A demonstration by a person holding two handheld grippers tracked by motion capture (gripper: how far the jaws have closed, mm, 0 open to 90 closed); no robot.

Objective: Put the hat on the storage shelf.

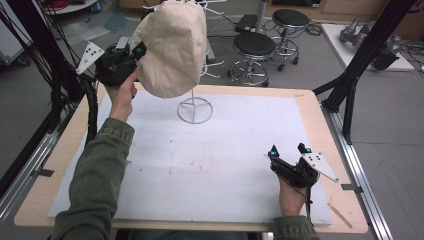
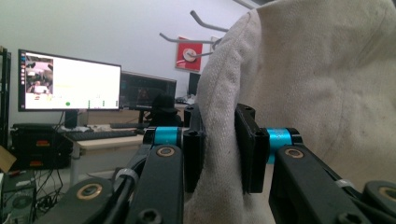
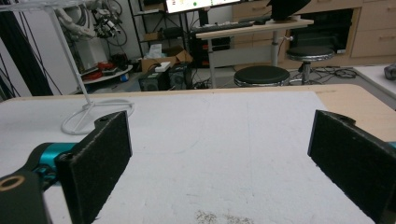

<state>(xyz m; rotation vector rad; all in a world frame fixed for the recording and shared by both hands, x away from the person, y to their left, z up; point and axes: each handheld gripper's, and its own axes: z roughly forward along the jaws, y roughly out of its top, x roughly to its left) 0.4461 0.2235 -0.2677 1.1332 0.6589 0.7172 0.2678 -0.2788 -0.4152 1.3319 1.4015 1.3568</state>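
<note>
A cream cloth [image 1: 172, 47], shaped like a hat or bag, hangs over the top of a white wire stand [image 1: 195, 110] at the back of the table. My left gripper [image 1: 137, 52] is up at the cloth's left edge. In the left gripper view its jaws [image 2: 219, 149] are shut on a fold of the cream cloth [image 2: 317, 93], with both pads pressing the fabric. My right gripper [image 1: 289, 151] rests low near the table's right front, open. Nothing lies between its pads [image 3: 219, 154], which face the mat and the stand's ring base [image 3: 88, 109].
A white foam mat [image 1: 210, 165] covers most of the wooden table. Black frame posts [image 1: 350, 90] stand at the right edge and dark cables at the left. Two stools [image 1: 254, 47] sit behind the table. Monitors [image 2: 70, 81] are on a desk beyond.
</note>
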